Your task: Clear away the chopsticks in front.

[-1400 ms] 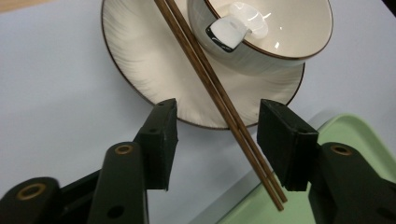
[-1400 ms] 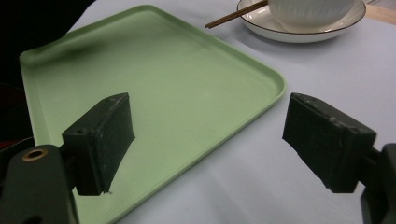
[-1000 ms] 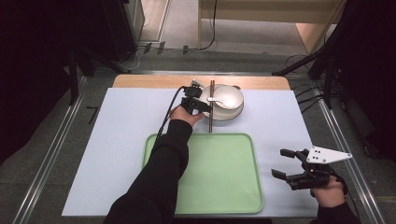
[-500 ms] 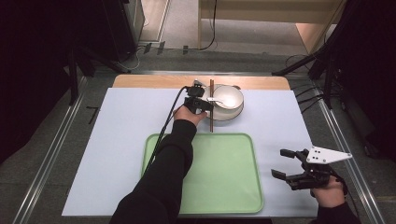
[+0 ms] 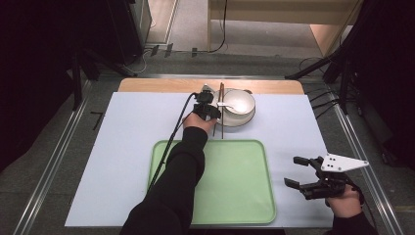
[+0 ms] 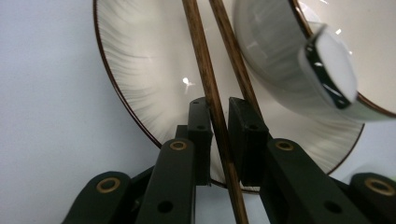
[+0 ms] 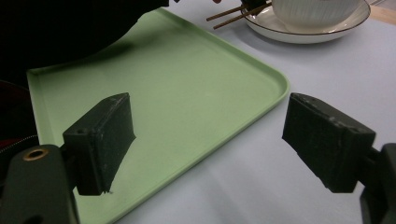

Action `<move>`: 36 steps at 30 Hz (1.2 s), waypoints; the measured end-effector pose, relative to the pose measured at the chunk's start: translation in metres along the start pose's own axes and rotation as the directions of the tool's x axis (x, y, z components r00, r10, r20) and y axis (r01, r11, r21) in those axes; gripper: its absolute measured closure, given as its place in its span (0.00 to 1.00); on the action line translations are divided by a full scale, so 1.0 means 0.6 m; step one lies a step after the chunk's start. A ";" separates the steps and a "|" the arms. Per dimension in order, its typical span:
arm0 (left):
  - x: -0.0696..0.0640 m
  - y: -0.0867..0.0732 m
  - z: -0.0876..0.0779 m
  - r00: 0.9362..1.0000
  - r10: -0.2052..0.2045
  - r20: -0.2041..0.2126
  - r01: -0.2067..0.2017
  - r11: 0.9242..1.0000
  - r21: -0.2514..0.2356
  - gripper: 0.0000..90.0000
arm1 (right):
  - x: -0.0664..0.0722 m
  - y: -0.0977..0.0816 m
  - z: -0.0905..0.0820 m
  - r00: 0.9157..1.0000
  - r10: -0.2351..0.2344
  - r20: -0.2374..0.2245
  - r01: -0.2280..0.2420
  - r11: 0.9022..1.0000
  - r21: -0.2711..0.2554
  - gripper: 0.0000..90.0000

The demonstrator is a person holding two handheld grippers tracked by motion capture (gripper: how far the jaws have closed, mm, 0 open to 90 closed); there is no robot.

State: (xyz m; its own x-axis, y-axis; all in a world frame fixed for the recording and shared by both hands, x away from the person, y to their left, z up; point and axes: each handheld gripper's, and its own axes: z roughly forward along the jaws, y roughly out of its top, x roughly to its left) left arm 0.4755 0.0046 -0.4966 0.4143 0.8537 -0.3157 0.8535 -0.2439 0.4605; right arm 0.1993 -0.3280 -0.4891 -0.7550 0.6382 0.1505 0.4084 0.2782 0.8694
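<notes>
Two brown chopsticks (image 5: 221, 115) lie side by side across the left rim of a white plate (image 5: 244, 122) with a dark edge. A white bowl (image 5: 238, 102) stands on the plate with a white spoon (image 5: 227, 105) in it. My left gripper (image 5: 209, 108) is at the chopsticks. In the left gripper view its jaws are shut on one chopstick (image 6: 208, 84), and the other chopstick (image 6: 232, 51) runs just past the right jaw. My right gripper (image 5: 299, 173) hovers open to the right of the green tray (image 5: 235, 191), with nothing between its fingers.
The tray sits at the near middle of the pale blue mat (image 5: 127, 147). In the right gripper view the tray's corner (image 7: 261, 79) lies between the open jaws, with the plate (image 7: 308, 33) farther off. A wooden strip (image 5: 161, 85) borders the far edge.
The left gripper has shifted slightly right, closer to the plate and onto the chopsticks. The right gripper has stayed put.
</notes>
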 end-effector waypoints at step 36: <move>0.093 -0.066 -0.157 0.995 -0.042 0.089 0.045 0.998 -0.041 0.95 | 0.004 -0.002 0.000 1.000 -0.016 -0.007 0.016 1.000 0.001 0.19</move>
State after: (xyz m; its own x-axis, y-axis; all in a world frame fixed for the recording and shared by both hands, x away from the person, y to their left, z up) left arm 0.4350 0.1051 -0.4544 0.4049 0.8188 -0.4071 0.8578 -0.1859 0.4792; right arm 0.1970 -0.3268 -0.4894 -0.7648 0.6289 0.1400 0.3973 0.2892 0.8709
